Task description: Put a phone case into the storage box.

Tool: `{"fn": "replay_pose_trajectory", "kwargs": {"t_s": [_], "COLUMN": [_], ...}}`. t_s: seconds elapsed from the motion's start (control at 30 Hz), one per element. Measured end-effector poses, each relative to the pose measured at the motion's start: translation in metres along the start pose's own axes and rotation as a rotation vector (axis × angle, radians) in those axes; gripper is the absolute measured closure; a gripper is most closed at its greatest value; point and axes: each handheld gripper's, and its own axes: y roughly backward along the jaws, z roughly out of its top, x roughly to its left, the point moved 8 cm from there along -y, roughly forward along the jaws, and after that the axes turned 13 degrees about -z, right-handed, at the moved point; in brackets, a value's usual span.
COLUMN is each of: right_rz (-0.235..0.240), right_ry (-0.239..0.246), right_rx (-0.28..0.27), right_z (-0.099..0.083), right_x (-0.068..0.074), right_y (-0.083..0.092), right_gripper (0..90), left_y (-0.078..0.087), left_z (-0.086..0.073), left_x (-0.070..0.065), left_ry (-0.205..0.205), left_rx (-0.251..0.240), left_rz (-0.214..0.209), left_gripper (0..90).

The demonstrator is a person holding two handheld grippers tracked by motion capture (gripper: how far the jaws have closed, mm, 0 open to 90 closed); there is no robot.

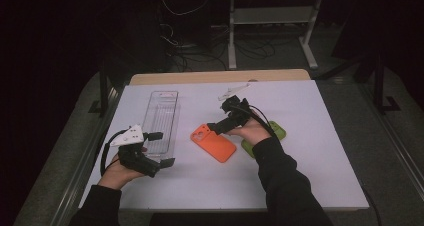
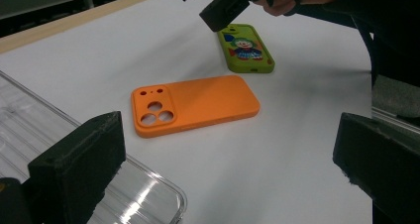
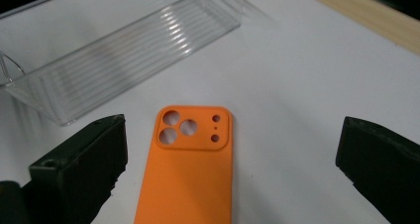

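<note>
I have the right gripper [image 1: 218, 126] hovering wide open over the orange phone case [image 1: 213, 142], which lies flat just right of the clear tray [image 1: 161, 118]. Approach step; next I must descend and close across its edges. Left gripper [image 1: 162, 148] wide open, empty.

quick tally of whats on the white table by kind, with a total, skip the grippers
phone cases: 2, an orange case lying back up and a green case with a clown picture
clear plastic trays: 1, the clear tray standing empty at the left
small clear plastic pieces: 1, the clear piece near the far edge
total: 4
</note>
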Motion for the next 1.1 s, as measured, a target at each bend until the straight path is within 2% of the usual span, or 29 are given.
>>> {"fn": "replay_pose_trajectory", "kwargs": {"t_s": [0.17,0.33,0.63,0.77,0.8,0.83,1.07,1.1], "right_rz": [-0.007,-0.013,-0.006,-0.003,-0.003,-0.001,-0.011,-0.001], "right_ry": [0.019,0.029,0.051,0.073,0.073,0.074,0.121,0.124], "right_rx": [0.064,0.089,0.183,0.240,0.240,0.251,0.317,0.327], "right_z": [-0.008,-0.012,-0.024,-0.032,-0.032,-0.034,-0.045,-0.046], "right_x": [0.002,0.004,0.010,0.014,0.014,0.016,0.022,0.024], "right_y": [-0.005,-0.008,-0.017,-0.024,-0.024,-0.025,-0.034,-0.035], "right_gripper": [0.0,0.0,0.0,0.0,0.0,0.0,0.0,0.0], "left_y": [0.000,0.000,0.000,0.001,0.001,0.002,0.002,0.002], "left_z": [0.000,0.001,0.001,0.001,0.001,0.000,0.000,0.000], "left_x": [0.000,-0.001,-0.001,0.000,0.000,0.001,0.000,0.000], "left_ry": [0.002,0.007,0.009,0.007,0.002,-0.010,-0.003,-0.003], "left_rx": [-0.002,-0.007,-0.010,-0.009,-0.008,0.009,0.003,0.002], "left_rz": [-0.001,-0.001,0.001,0.000,0.000,0.000,0.000,0.000], "left_gripper": [0.0,0.0,0.0,0.0,0.0,0.0,0.0,0.0]}}
